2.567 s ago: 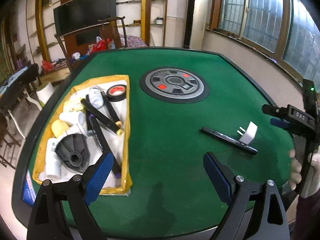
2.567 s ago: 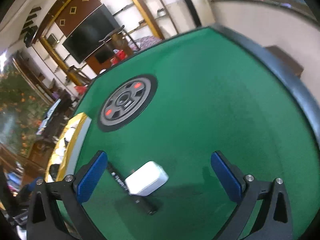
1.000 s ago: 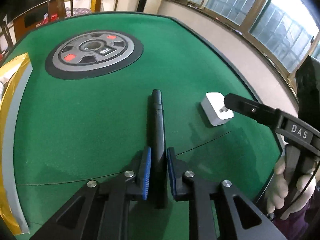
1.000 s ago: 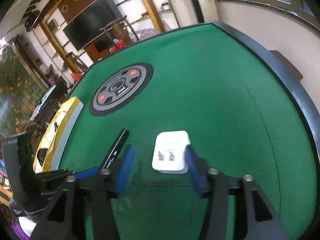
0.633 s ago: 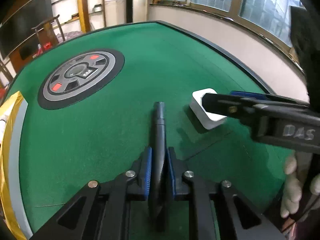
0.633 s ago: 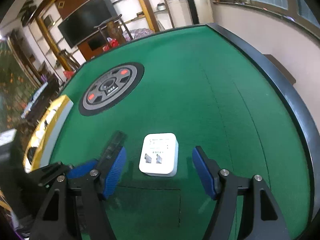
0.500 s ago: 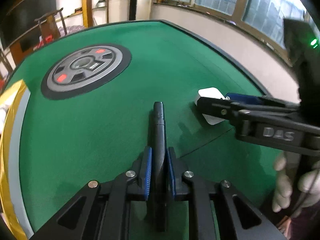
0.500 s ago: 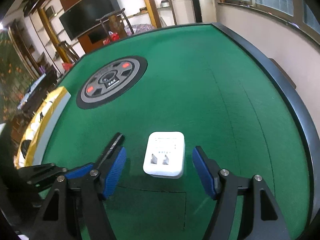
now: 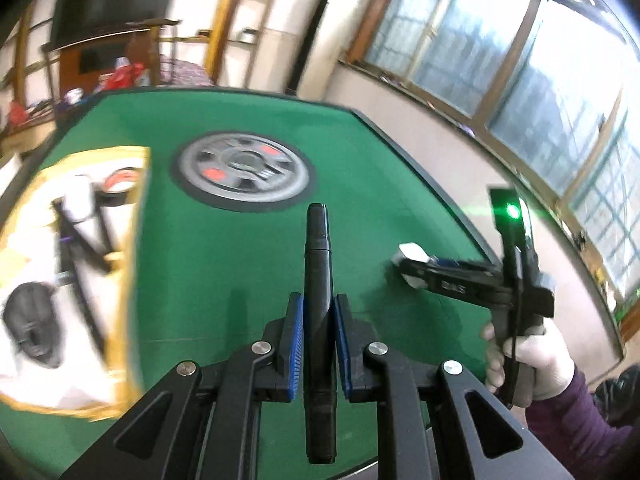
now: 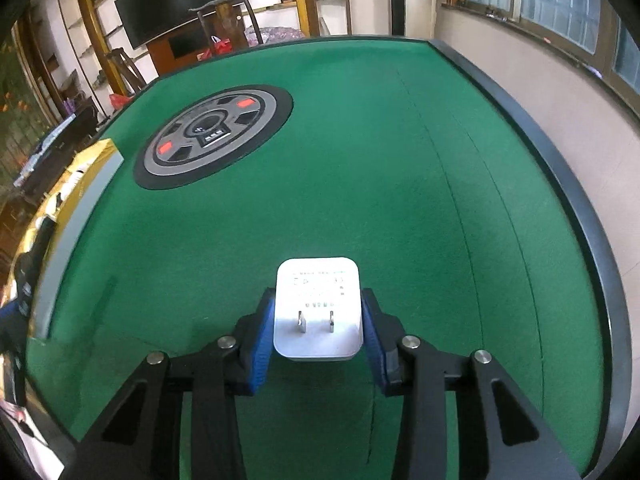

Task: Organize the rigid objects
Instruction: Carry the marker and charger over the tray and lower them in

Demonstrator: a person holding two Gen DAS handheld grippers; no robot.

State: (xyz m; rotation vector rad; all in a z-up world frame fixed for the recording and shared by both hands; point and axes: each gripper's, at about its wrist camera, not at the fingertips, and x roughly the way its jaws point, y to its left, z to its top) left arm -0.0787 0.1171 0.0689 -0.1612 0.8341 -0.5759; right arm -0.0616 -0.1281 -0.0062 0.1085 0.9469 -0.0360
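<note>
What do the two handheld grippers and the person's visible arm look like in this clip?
Both grippers are black angular frames with silver bolt heads and ribbed blue finger pads. In the left view, the right gripper's side bears white "DAS" lettering, a green light and a black cable. The hand wears a pale glove below a dark purple sleeve.

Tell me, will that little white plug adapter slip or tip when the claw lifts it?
Probably not. The white plug adapter looks like a rigid, boxy shell, so it should not flex. The right claw is closing with blue pads on its two flat sides, a fairly stable hold. Its smooth plastic could slide slightly. It lies flat on the green felt table, prongs up, so tipping seems unlikely.
</note>
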